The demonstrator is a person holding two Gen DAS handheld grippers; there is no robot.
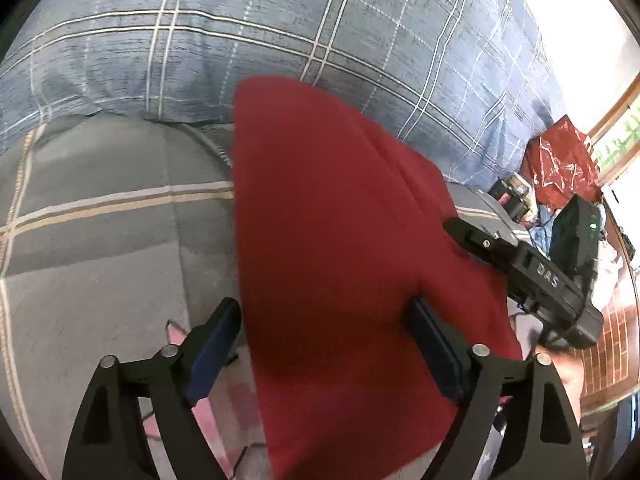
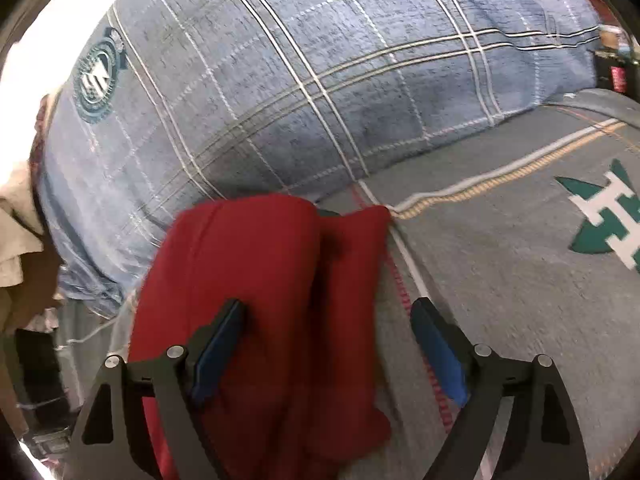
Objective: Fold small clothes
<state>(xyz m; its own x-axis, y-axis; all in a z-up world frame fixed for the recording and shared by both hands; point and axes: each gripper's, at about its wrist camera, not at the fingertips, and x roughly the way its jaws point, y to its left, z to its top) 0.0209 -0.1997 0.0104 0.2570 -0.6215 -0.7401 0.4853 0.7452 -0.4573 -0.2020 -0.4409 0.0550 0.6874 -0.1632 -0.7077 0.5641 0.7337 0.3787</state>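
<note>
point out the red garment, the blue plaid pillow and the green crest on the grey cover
red garment (image 2: 256, 272), right wrist view, on its folded upper layer
blue plaid pillow (image 2: 320, 92), right wrist view, on its middle panel
green crest (image 2: 604, 216), right wrist view, on the white letter

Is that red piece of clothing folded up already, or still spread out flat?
Folded, at least partly. In the right wrist view the red garment lies on the grey bedspread as a compact bundle, one layer lapped over another with a crease between.

- Red garment (image 2: 260, 300), plain, between the black tongs' blue pads (image 2: 438, 354).
- Grey bedsheet (image 2: 500, 280) under them (cream stripes, a teal-and-white emblem).
- Blue plaid pillow (image 1: 280, 32) beyond the tips.
</note>
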